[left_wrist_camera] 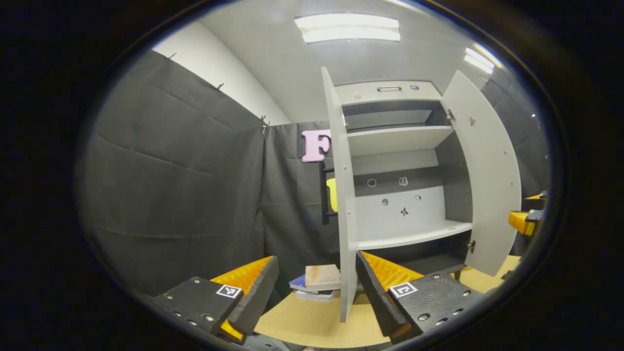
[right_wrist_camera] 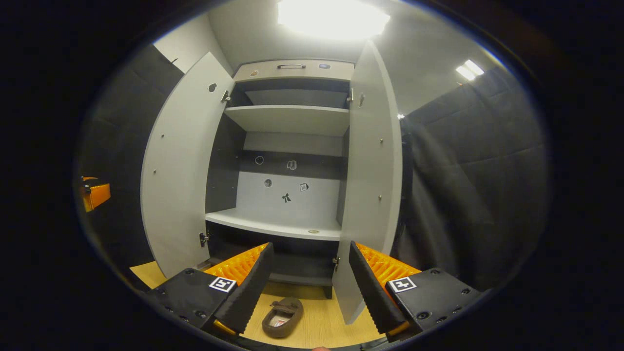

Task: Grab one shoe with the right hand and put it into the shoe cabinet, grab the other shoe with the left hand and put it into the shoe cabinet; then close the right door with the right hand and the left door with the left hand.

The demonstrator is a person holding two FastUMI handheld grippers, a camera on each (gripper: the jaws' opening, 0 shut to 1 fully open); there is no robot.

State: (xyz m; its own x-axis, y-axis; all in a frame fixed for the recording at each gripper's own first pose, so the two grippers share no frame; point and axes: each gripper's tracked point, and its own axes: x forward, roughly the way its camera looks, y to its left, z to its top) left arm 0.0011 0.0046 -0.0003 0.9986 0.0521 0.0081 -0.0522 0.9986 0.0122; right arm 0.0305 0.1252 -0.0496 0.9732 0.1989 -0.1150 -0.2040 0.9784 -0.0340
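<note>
A brown shoe (right_wrist_camera: 282, 317) lies on the wooden surface (right_wrist_camera: 321, 326) in front of the grey shoe cabinet (right_wrist_camera: 292, 141), just below and between the fingers of my right gripper (right_wrist_camera: 310, 256), which is open and holds nothing. Both cabinet doors stand open: the left door (right_wrist_camera: 180, 180) and the right door (right_wrist_camera: 373, 185). The middle shelf (right_wrist_camera: 278, 222) is bare. In the left gripper view my left gripper (left_wrist_camera: 316, 261) is open and holds nothing, facing the cabinet (left_wrist_camera: 399, 161) from its left, with the left door (left_wrist_camera: 341, 195) seen edge-on and the right door (left_wrist_camera: 487, 180) swung wide.
A small stack of books (left_wrist_camera: 317, 282) lies on the wooden surface (left_wrist_camera: 312, 321) left of the cabinet, beyond the left gripper's fingers. Black cloth walls (left_wrist_camera: 175, 185) close in the booth on both sides. The other gripper (left_wrist_camera: 524, 219) shows at the far right edge.
</note>
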